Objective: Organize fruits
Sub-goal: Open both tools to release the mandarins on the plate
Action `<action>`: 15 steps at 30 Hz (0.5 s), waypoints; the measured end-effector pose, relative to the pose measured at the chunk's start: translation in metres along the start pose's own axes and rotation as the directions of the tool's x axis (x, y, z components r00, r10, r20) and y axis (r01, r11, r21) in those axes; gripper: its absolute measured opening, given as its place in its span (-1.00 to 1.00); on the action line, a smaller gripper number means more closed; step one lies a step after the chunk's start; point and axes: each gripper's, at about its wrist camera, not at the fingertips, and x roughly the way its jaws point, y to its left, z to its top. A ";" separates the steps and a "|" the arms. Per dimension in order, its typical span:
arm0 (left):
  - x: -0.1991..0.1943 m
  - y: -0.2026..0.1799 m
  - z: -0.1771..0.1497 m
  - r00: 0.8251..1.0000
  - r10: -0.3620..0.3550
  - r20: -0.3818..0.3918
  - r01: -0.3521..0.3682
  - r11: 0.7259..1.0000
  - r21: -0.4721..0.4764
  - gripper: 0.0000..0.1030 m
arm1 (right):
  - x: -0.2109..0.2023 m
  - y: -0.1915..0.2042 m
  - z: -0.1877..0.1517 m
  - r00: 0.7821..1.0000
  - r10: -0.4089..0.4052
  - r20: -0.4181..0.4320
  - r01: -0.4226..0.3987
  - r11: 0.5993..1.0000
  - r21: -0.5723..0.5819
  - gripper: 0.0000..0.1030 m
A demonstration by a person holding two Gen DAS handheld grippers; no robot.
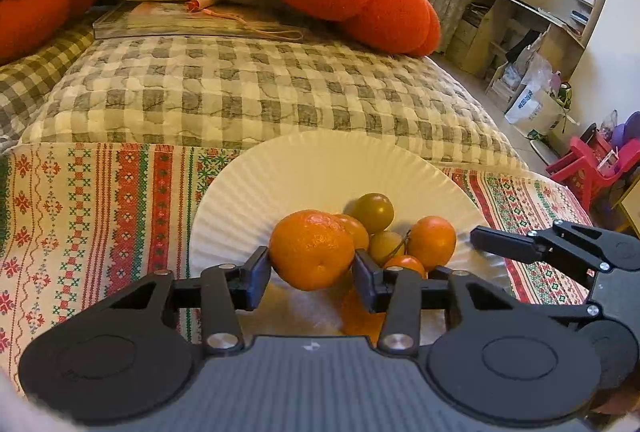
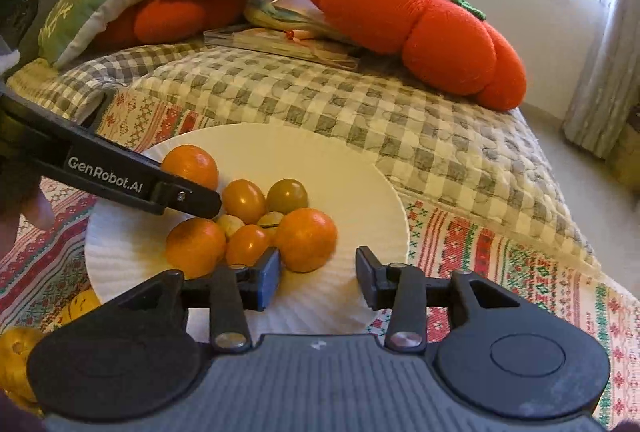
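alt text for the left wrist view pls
The left gripper has a round orange mandarin between its fingers over a white paper plate holding small orange and green fruits, on a patterned red-and-green cloth. The right gripper reaches in from the right.

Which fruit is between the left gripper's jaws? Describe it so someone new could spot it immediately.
Find the white paper plate on the patterned cloth in front of the checked quilt. Fruit is clustered on its near side; the one you want is the orange mandarin on the left of the cluster in the left wrist view, between the jaws of the left gripper. It is the biggest there, larger than the small orange and greenish tomatoes beside it.
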 end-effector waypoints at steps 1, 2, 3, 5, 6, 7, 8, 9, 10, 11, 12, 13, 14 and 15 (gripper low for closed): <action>0.000 0.000 0.000 1.000 0.004 0.004 -0.004 1.000 0.003 -0.24 | -0.001 0.000 -0.001 1.000 0.001 0.000 -0.001 1.000 0.002 -0.13; -0.003 -0.001 0.000 1.000 0.008 0.012 -0.008 1.000 0.006 -0.15 | -0.003 0.000 -0.001 1.000 0.002 0.000 -0.002 1.000 0.000 -0.09; -0.005 -0.001 0.000 1.000 0.010 0.015 -0.010 1.000 0.006 -0.05 | -0.004 0.001 -0.001 1.000 0.002 0.002 -0.002 1.000 -0.005 0.02; -0.009 -0.001 -0.001 1.000 0.012 0.024 -0.013 1.000 0.007 0.01 | -0.009 0.002 -0.001 1.000 -0.006 0.006 0.006 1.000 -0.018 0.16; -0.011 -0.001 -0.001 1.000 0.009 0.026 -0.009 1.000 0.006 0.07 | -0.011 0.003 -0.001 1.000 -0.009 0.008 0.010 1.000 -0.019 0.23; -0.014 0.000 -0.001 1.000 0.004 0.027 -0.004 1.000 0.004 0.11 | -0.014 0.002 0.000 1.000 -0.016 0.009 0.016 1.000 -0.015 0.34; -0.017 0.000 -0.002 1.000 0.002 0.030 -0.002 1.000 0.003 0.22 | -0.016 0.002 0.000 1.000 -0.023 0.012 0.023 1.000 -0.009 0.40; -0.020 -0.001 -0.002 0.999 0.003 0.032 -0.003 1.000 0.005 0.31 | -0.019 0.002 0.000 0.999 -0.027 0.017 0.027 1.000 -0.001 0.49; -0.022 -0.001 -0.003 0.999 0.005 0.034 -0.005 1.000 0.010 0.33 | -0.022 0.002 0.000 0.999 -0.027 0.020 0.027 1.000 0.004 0.53; -0.026 -0.002 -0.004 0.999 0.006 0.035 -0.006 1.000 0.018 0.37 | -0.025 0.002 0.001 0.999 -0.028 0.021 0.028 1.000 0.009 0.54; -0.029 -0.003 -0.005 0.999 0.007 0.036 -0.007 1.000 0.025 0.39 | -0.028 0.002 0.001 0.999 -0.032 0.022 0.031 0.999 0.015 0.58; -0.033 -0.004 -0.006 0.999 0.008 0.036 -0.009 1.000 0.028 0.39 | -0.032 0.002 0.001 0.999 -0.037 0.025 0.037 0.999 0.022 0.62; -0.037 -0.005 -0.007 0.999 0.012 0.034 -0.013 1.000 0.027 0.43 | -0.035 0.001 0.001 0.999 -0.043 0.027 0.042 0.999 0.032 0.64; -0.041 -0.004 -0.009 0.999 0.015 0.033 -0.016 1.000 0.022 0.52 | -0.038 0.001 0.000 0.998 -0.050 0.026 0.049 0.998 0.044 0.69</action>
